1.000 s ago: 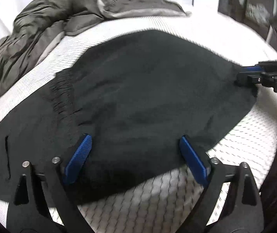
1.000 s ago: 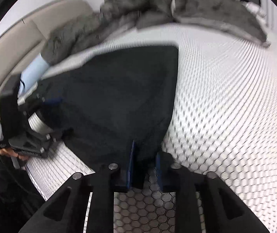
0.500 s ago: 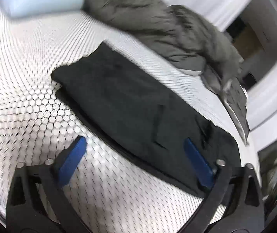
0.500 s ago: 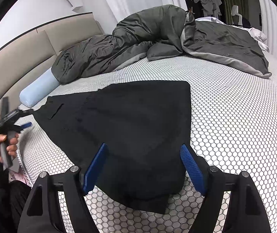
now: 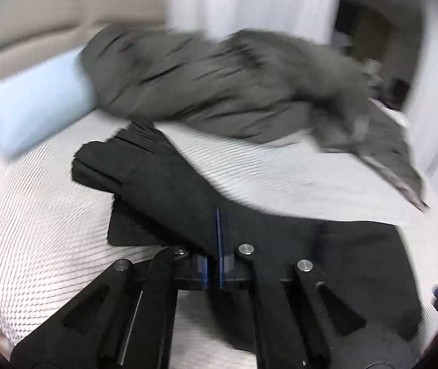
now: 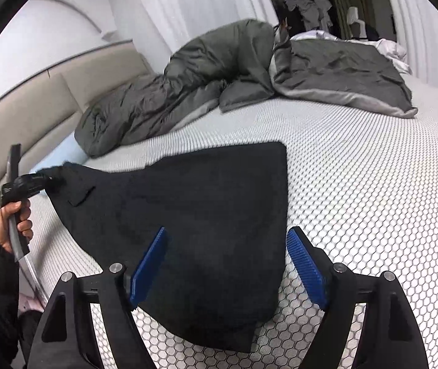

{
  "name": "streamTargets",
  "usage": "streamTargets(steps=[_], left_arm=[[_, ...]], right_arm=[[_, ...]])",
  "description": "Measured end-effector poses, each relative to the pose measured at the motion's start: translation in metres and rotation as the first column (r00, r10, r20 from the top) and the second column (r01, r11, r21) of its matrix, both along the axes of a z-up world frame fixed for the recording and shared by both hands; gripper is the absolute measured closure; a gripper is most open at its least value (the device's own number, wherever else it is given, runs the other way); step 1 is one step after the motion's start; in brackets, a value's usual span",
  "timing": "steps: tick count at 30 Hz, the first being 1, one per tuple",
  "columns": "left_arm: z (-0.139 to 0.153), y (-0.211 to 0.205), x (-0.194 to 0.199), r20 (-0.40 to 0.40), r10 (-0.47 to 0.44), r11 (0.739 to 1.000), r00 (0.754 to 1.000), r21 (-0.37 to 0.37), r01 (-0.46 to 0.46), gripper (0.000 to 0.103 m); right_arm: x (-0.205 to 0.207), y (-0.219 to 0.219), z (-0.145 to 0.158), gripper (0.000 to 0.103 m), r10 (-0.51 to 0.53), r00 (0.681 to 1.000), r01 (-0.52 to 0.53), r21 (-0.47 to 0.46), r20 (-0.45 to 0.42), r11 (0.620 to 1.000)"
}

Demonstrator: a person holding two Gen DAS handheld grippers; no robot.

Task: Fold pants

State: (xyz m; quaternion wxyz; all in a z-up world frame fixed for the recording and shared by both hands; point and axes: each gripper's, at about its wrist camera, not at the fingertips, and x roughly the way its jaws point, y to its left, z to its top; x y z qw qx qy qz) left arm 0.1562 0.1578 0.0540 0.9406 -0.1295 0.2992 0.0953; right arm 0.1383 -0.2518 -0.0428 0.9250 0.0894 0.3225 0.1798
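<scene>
Now, through the left wrist camera, the left gripper (image 5: 217,230) has just snapped together on the near edge of the black pants (image 5: 169,190), which trail away across the white mattress (image 5: 34,215) toward a grey duvet (image 5: 234,86). From the right wrist camera, the right gripper (image 6: 228,264) has just spread apart, straddling the pants' near hem without pressing it, while the left one pinches the waist end at far left. The fold looks mid-way; next the waist end should travel over toward the hem.
</scene>
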Motion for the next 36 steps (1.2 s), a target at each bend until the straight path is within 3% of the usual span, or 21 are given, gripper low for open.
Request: streamTargets(steps=[2,5,7,9,10,11,12,14,17,18,19,20,22,24,26,29,31,34,36], left_arm=[[0.026,-0.051,0.003,0.051,-0.112,0.993,0.992,0.045,0.11,0.102],[0.046,-0.131,0.005,0.092,-0.325,0.946,0.941,0.052,0.321,0.101],[0.041,-0.185,0.008,0.088,-0.456,0.889,0.886,0.003,0.457,0.1],[0.02,-0.233,0.017,0.041,-0.576,0.814,0.816,-0.063,0.578,0.09],[0.003,-0.256,0.024,-0.003,-0.653,0.753,0.757,-0.107,0.649,0.07],[-0.013,-0.272,0.028,-0.052,-0.7,0.712,0.712,-0.13,0.69,0.053],[-0.031,-0.282,0.031,-0.1,-0.715,0.699,0.692,-0.137,0.702,0.049],[-0.057,-0.288,0.027,-0.175,-0.717,0.695,0.675,-0.109,0.711,0.049],[-0.059,-0.279,0.009,-0.179,-0.75,0.656,0.636,-0.087,0.749,0.044],[-0.053,-0.267,0.003,-0.151,-0.75,0.658,0.645,-0.07,0.749,0.04],[-0.049,-0.252,-0.005,-0.128,-0.743,0.667,0.657,-0.058,0.742,0.028],[-0.042,-0.238,-0.008,-0.087,-0.721,0.692,0.687,-0.039,0.721,0.015],[-0.039,-0.213,-0.018,-0.041,-0.666,0.746,0.745,-0.018,0.666,0.014],[-0.043,-0.19,-0.007,-0.056,-0.569,0.821,0.82,0.016,0.571,0.014],[-0.058,-0.171,0.006,-0.09,-0.482,0.868,0.872,0.084,0.489,0.014],[-0.078,-0.15,0.017,-0.174,-0.405,0.889,0.897,0.155,0.432,0.014],[-0.092,-0.141,0.027,-0.204,-0.404,0.889,0.892,0.14,0.435,0.014],[-0.098,-0.125,0.02,-0.195,-0.414,0.895,0.889,0.09,0.436,0.014],[-0.096,-0.12,0.015,-0.172,-0.433,0.888,0.885,0.085,0.452,0.014]], right_arm=[[0.0,-0.007,0.003,0.021,-0.019,1.0,0.018,0.022,0.011,1.0],[0.003,-0.015,0.001,0.021,-0.05,0.999,0.05,0.032,0.001,0.998],[0.007,-0.022,-0.002,0.021,-0.073,0.997,0.073,0.032,-0.01,0.997],[0.011,-0.029,-0.005,0.021,-0.098,0.995,0.098,0.032,-0.022,0.995],[0.013,-0.034,-0.006,0.021,-0.115,0.993,0.116,0.032,-0.029,0.993],[0.015,-0.038,-0.007,0.021,-0.127,0.991,0.128,0.033,-0.031,0.991],[0.017,-0.045,-0.007,0.021,-0.153,0.988,0.154,0.038,-0.036,0.987],[0.02,-0.056,-0.009,0.021,-0.185,0.981,0.188,0.053,-0.056,0.981],[0.024,-0.068,-0.014,0.021,-0.169,0.979,0.182,0.115,-0.118,0.977],[0.025,-0.067,-0.014,0.021,-0.145,0.981,0.162,0.137,-0.131,0.977],[0.025,-0.065,-0.014,0.021,-0.122,0.984,0.142,0.155,-0.131,0.978],[0.025,-0.061,-0.013,0.021,-0.087,0.987,0.11,0.175,-0.132,0.978],[0.025,-0.045,-0.011,0.021,0.008,0.991,0.02,0.212,-0.132,0.977],[0.026,-0.028,-0.011,0.022,0.09,0.987,-0.057,0.232,-0.136,0.971],[0.032,-0.013,-0.017,0.023,0.137,0.977,-0.097,0.232,-0.166,0.968],[0.048,0.008,-0.038,0.023,0.164,0.948,-0.116,0.181,-0.274,0.977],[0.057,0.021,-0.051,0.026,0.177,0.934,-0.146,0.119,-0.312,0.982],[0.052,0.034,-0.043,0.074,0.168,0.947,-0.167,0.03,-0.273,0.986],[0.039,0.037,-0.023,0.081,0.184,0.961,-0.184,0.021,-0.205,0.983]])
